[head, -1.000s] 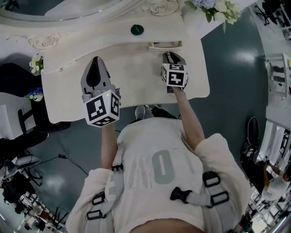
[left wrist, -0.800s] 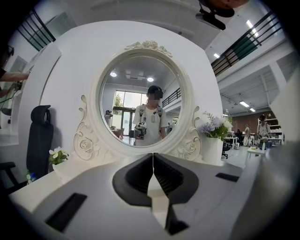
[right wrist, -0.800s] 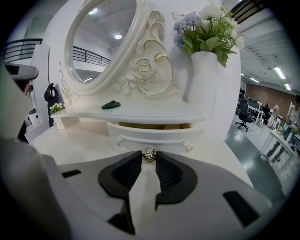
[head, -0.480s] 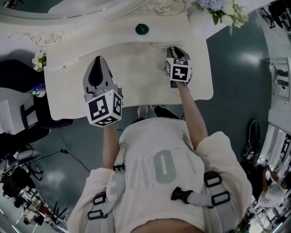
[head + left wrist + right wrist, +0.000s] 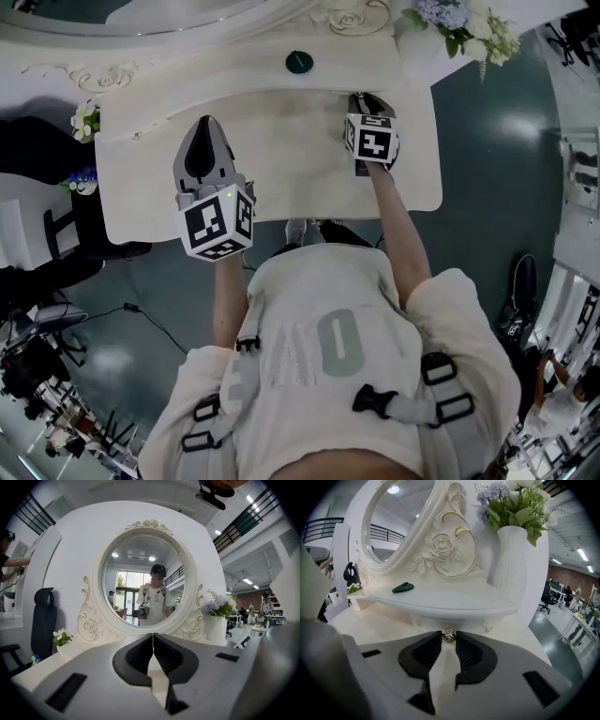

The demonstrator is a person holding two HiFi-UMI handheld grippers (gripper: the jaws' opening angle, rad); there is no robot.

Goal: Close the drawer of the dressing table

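A white dressing table [image 5: 281, 159] fills the upper head view. Its small drawer [image 5: 454, 622] sits under the raised back shelf, pushed in so only the front shows. In the right gripper view the drawer's metal knob [image 5: 449, 635] is pinched between the dark fingertips. My right gripper [image 5: 362, 97] is shut on that knob, reaching to the shelf's edge. My left gripper [image 5: 204, 127] hovers over the left half of the tabletop, shut and empty, its jaws touching in front of the round mirror [image 5: 143, 581].
A dark green object [image 5: 299, 62] lies on the back shelf. A white vase of flowers [image 5: 464, 23] stands at the right corner, and small white flowers [image 5: 84, 120] sit at the left. A black chair [image 5: 56, 239] stands left of the table.
My right gripper has moved toward the mirror with the knob, and the drawer has slid in under the shelf. The left gripper has stayed put.
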